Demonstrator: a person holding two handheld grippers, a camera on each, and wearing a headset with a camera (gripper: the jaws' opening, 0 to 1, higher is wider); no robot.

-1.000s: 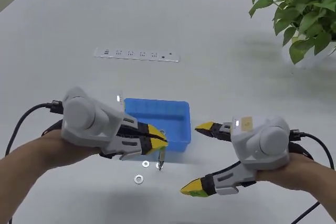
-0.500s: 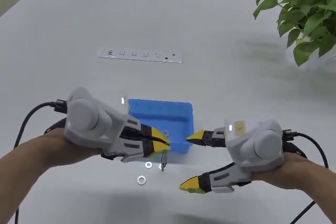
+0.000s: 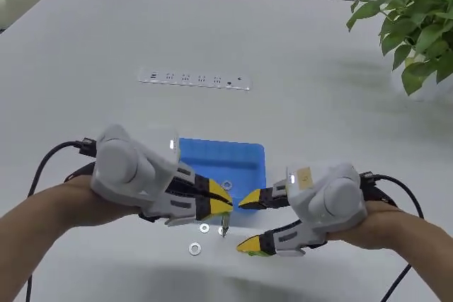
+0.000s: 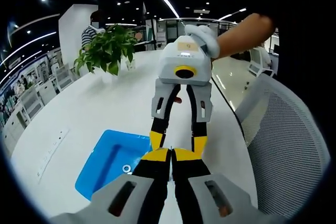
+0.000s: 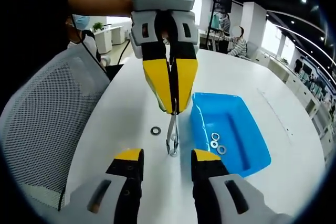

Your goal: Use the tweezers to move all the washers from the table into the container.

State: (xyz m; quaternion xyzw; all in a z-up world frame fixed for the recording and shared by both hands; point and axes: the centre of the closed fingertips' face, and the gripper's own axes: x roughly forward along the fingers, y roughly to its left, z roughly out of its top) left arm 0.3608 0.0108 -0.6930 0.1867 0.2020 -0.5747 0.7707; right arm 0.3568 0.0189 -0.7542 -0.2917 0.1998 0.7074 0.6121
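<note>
My left gripper is shut on a pair of metal tweezers, whose tips point down at the table just in front of the blue container. In the right gripper view the tweezers hang from the left gripper's yellow jaws, tips at the table. My right gripper is open, its jaws either side of the tweezer tips. Two washers lie on the table left of the tips. Three washers lie inside the container. The left jaws face the right gripper.
A white power strip lies on the table beyond the container. A potted green plant stands at the far right. A mesh office chair is beside the near table edge. Black cables trail from both grippers.
My right gripper has moved left, closer to the tweezers and the container's front corner. The left gripper and tweezers hold about the same place. The head camera has shifted.
</note>
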